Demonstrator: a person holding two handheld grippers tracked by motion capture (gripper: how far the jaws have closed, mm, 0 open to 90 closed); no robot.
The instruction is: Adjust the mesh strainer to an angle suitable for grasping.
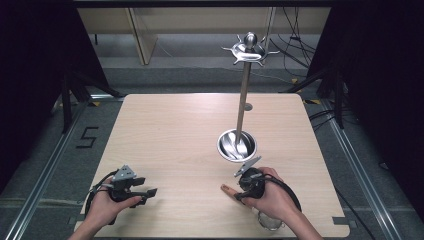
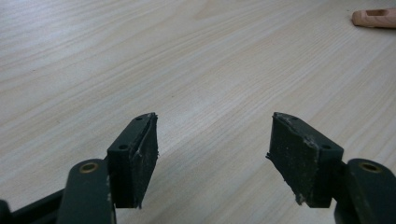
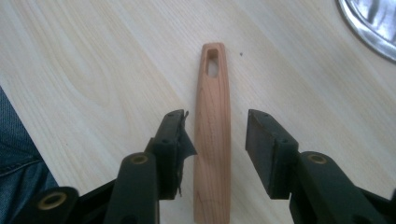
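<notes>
Just one wooden handle (image 3: 212,140), one steel bowl (image 1: 237,145).

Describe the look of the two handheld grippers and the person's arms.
Both the left gripper and the right gripper are black, each with two flat-faced jaws whose pads are worn and frayed, and brass-coloured pivot rings. Each carries a grey three-cornered plate on top and trails a black cable. The forearms are bare, with no sleeves.

Pale reddish wooden handle (image 3: 212,140), light-grained table (image 3: 93,70)
</notes>
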